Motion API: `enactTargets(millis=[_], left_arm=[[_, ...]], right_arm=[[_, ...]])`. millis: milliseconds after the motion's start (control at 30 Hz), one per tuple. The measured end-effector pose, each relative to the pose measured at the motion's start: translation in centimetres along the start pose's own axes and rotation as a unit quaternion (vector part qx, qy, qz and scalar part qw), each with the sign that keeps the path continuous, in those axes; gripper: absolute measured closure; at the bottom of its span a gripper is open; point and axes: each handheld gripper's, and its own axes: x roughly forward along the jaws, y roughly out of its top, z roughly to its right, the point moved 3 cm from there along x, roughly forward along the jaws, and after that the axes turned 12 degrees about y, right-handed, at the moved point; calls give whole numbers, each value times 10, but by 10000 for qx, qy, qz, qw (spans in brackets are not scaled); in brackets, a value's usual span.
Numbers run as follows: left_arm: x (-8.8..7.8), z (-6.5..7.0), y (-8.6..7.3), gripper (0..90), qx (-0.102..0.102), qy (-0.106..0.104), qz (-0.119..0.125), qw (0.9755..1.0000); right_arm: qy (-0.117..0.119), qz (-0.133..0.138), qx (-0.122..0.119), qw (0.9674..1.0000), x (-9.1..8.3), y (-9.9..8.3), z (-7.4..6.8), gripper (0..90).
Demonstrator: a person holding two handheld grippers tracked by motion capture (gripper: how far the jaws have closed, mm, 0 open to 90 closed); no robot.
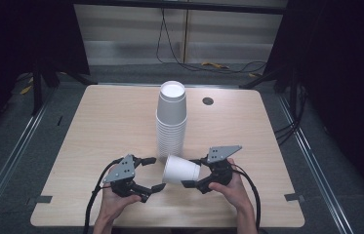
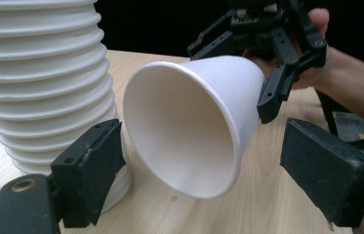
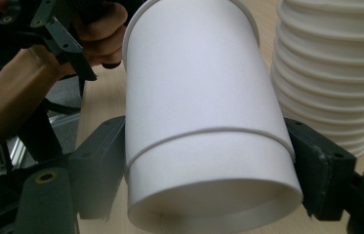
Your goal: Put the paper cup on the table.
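A single white paper cup point(image 1: 180, 170) lies sideways above the table, its base held between the jaws of my right gripper point(image 1: 191, 172), which is shut on it. In the right gripper view the cup point(image 3: 204, 112) is pinched between both pads of that gripper point(image 3: 209, 165). Its open mouth point(image 2: 189, 122) faces my left gripper point(image 2: 209, 170), whose jaws stand open on either side of the rim without touching it. In the high view the left gripper point(image 1: 155, 173) sits just left of the cup. A tall stack of white cups point(image 1: 171, 117) stands upright behind them.
The wooden table point(image 1: 96, 126) has a round cable hole point(image 1: 208, 101) at the back right. The cup stack point(image 2: 38, 73) stands close beside my left gripper's left jaw. Cables run over the floor beyond the table's far edge.
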Motion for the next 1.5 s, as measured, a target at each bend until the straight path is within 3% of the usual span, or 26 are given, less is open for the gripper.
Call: enactTargets(millis=[400, 533, 833, 1167, 1400, 1500], left_arm=[[3, -1, 2, 155, -170, -53, 254, 9995], [5, 0, 0, 155, -260, -163, 244, 9992], [8, -5, 0, 154, -420, -95, 308, 9986], [14, -9, -4, 86, -385, -143, 148, 9990], [23, -8, -5, 101, -325, -363, 130, 9987], [26, -8, -4, 66, -220, -354, -21, 9991]], right_arm=[[152, 596, 44, 9981, 2, -11, 4, 230], [233, 639, -7, 9977, 5, -14, 3, 230], [403, 878, -128, 9952, 7, -15, 1, 231], [514, 890, -191, 9945, 8, -14, 0, 232], [527, 913, -197, 9942, 10, -15, 1, 232], [532, 827, -188, 9950, 12, -16, 1, 232]])
